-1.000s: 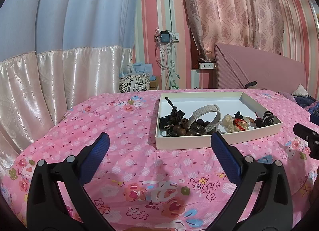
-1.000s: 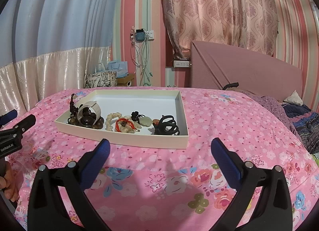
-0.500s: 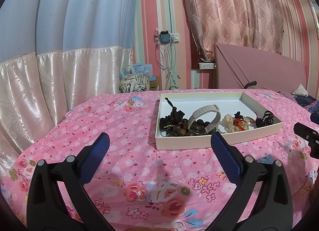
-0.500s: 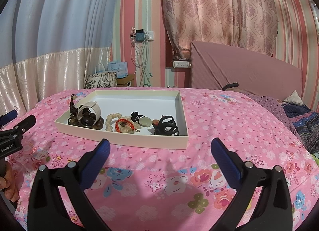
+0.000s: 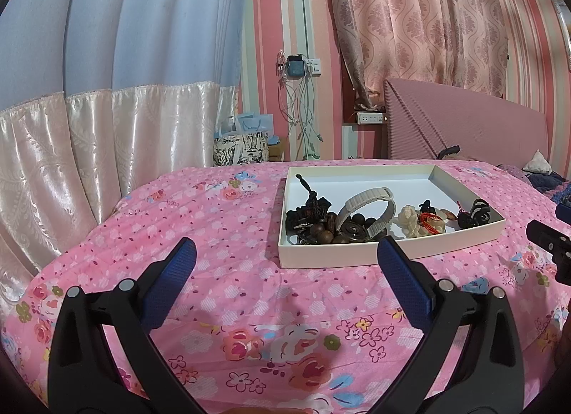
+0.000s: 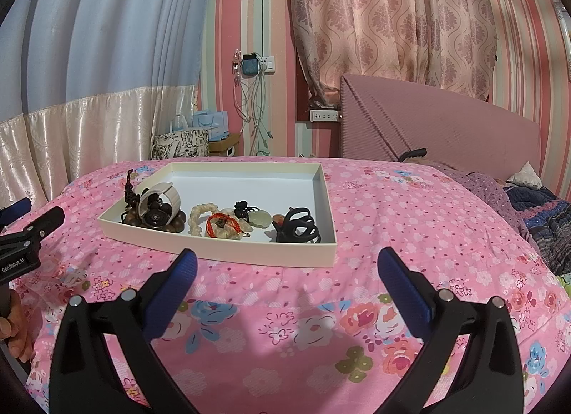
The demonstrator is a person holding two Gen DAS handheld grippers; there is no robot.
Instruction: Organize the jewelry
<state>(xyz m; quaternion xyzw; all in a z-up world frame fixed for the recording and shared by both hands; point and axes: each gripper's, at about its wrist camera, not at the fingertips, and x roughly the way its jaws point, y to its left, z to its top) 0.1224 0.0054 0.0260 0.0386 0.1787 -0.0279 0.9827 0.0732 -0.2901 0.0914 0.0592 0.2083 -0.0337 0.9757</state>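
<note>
With the left gripper [image 5: 285,260] and right gripper [image 6: 285,260] both spread wide and empty above the bed [image 6: 392,221], the jewelry [image 6: 221,221] lies bunched in the tray [image 6: 271,253], so one pinch could drag tangled neighbours.

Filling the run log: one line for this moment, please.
phase: pre-grasp | left gripper: open, empty | right gripper: open, empty | white tray: on bed, jewelry bunched along near side | contact: none
</note>
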